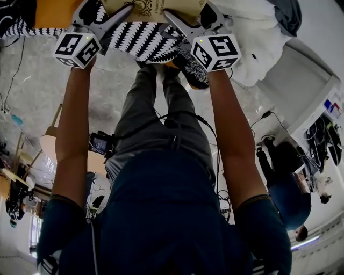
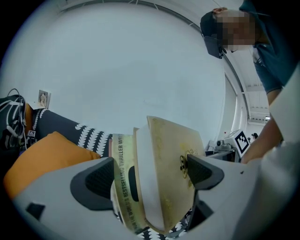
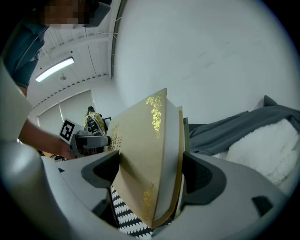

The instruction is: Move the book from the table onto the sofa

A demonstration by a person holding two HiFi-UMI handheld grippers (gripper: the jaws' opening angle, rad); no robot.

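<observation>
Gold-tan hardcover book [image 3: 140, 140] clamped both ends: left tongs [image 2: 150, 176], right tongs [image 3: 151, 173] each closed on it, over black-and-white patterned sofa throw [image 1: 142, 40]. Carry step, seemingly near finish. Next: lower flat, release.

Person: dark navy short-sleeved shirt [image 1: 172, 215]; grey trousers [image 1: 156, 118]; thin black cable [image 1: 183, 114] running to a small black screen device [image 1: 101, 143] at the hip. Left tool [image 1: 105, 13] and right tool [image 1: 188, 19]: grey plastic, each with a white cube bearing black square markers and a green light.
</observation>
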